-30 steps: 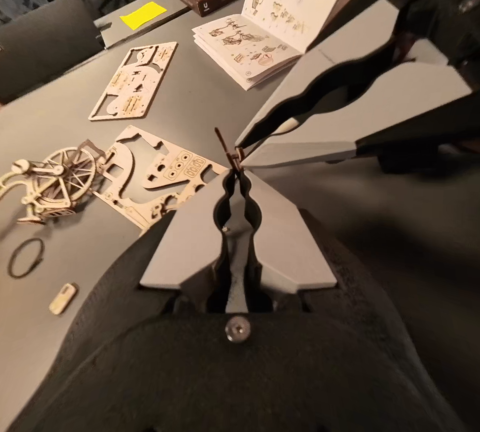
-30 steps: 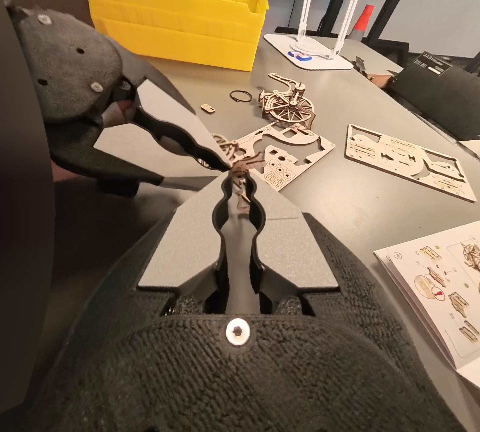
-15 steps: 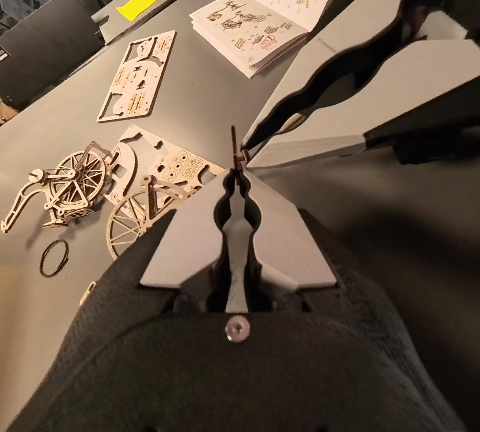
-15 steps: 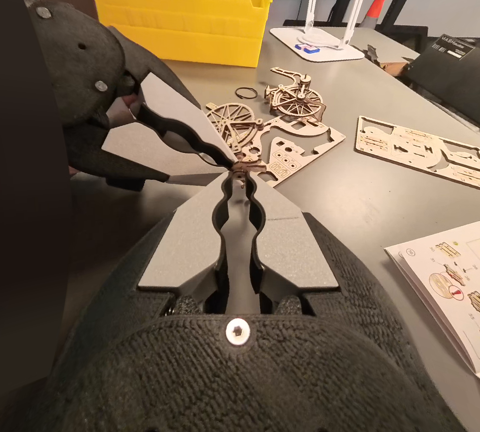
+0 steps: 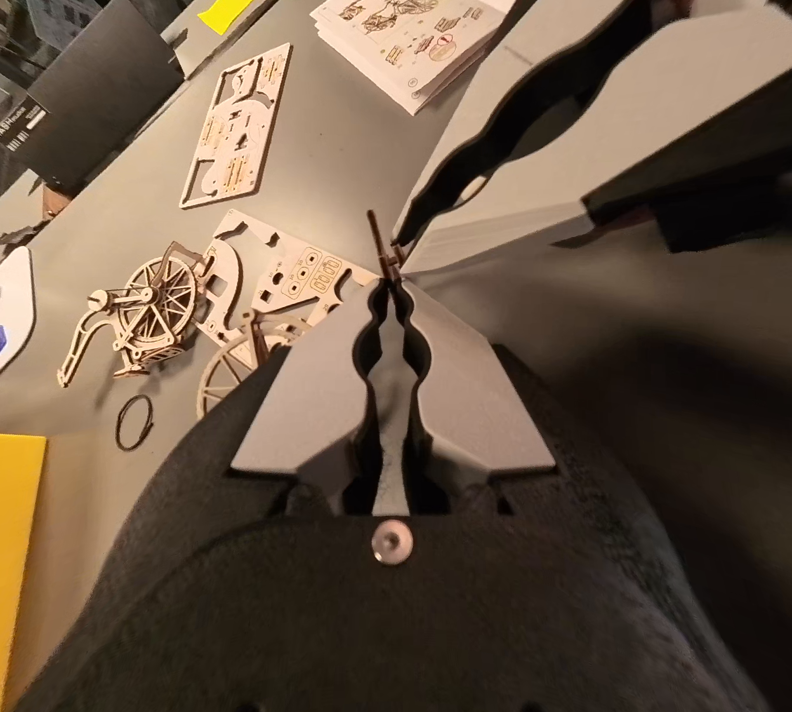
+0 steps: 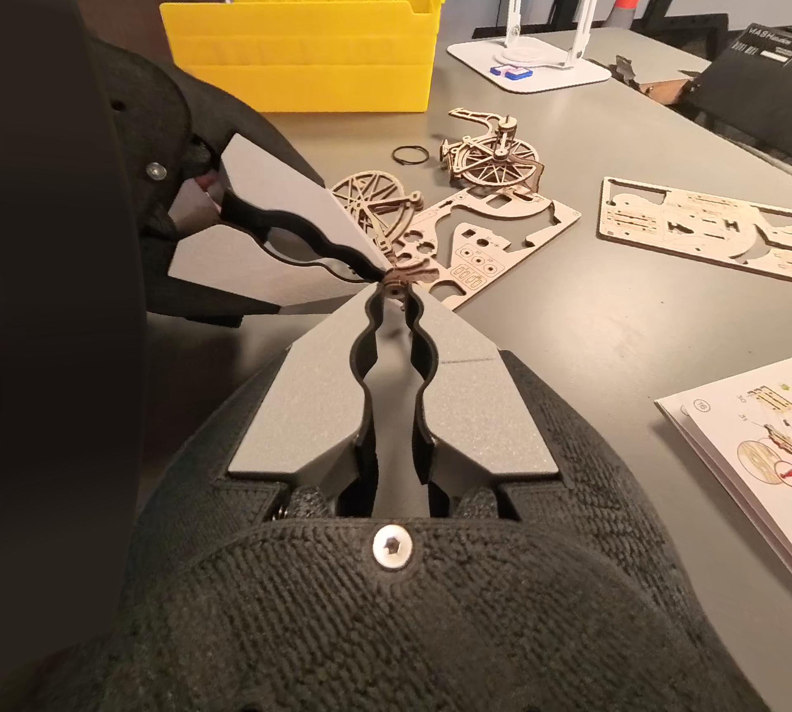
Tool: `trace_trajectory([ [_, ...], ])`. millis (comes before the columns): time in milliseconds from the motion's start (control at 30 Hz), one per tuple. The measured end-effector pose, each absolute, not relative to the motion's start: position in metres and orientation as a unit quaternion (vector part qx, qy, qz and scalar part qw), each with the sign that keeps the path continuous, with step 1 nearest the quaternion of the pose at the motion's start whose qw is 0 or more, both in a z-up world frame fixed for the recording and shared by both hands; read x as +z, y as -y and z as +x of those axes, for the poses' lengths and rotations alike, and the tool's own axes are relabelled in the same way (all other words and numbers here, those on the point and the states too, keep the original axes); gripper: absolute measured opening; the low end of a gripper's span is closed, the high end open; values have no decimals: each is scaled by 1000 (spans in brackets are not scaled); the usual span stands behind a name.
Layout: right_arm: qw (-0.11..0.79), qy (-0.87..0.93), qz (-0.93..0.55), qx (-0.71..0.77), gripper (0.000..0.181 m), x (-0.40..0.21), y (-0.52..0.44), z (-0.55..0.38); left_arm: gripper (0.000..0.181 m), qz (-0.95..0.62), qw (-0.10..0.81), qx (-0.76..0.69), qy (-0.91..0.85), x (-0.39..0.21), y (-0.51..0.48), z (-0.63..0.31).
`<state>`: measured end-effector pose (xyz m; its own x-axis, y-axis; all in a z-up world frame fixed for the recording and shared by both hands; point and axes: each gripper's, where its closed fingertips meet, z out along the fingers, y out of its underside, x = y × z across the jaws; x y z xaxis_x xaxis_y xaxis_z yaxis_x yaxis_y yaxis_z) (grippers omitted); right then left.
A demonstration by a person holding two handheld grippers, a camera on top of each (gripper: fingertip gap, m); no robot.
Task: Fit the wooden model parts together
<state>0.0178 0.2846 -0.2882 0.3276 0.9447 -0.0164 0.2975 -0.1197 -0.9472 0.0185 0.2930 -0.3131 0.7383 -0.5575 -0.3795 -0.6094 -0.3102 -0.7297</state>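
Right wrist view shows both tongs [image 6: 392, 292] clenched on tiny wooden parts [image 6: 409, 274]; misaligned pressure risks snapping them.

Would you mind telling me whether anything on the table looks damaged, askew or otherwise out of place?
Nothing stands out. Both grippers, left and right, pinch the small wooden piece above the table. The wheel assemblies, punched sheets, black ring and open booklet lie loosely but intact.
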Motion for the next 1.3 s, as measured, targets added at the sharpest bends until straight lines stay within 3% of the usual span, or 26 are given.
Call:
trace_trajectory([
  [933,487,520,-618,332,6,-286,-281,18,2,-795,472,-43,-380,-312,-287,28],
  [1300,427,552,-596,397,7,-289,-272,22,2,-755,447,14,-480,-314,-279,25],
])
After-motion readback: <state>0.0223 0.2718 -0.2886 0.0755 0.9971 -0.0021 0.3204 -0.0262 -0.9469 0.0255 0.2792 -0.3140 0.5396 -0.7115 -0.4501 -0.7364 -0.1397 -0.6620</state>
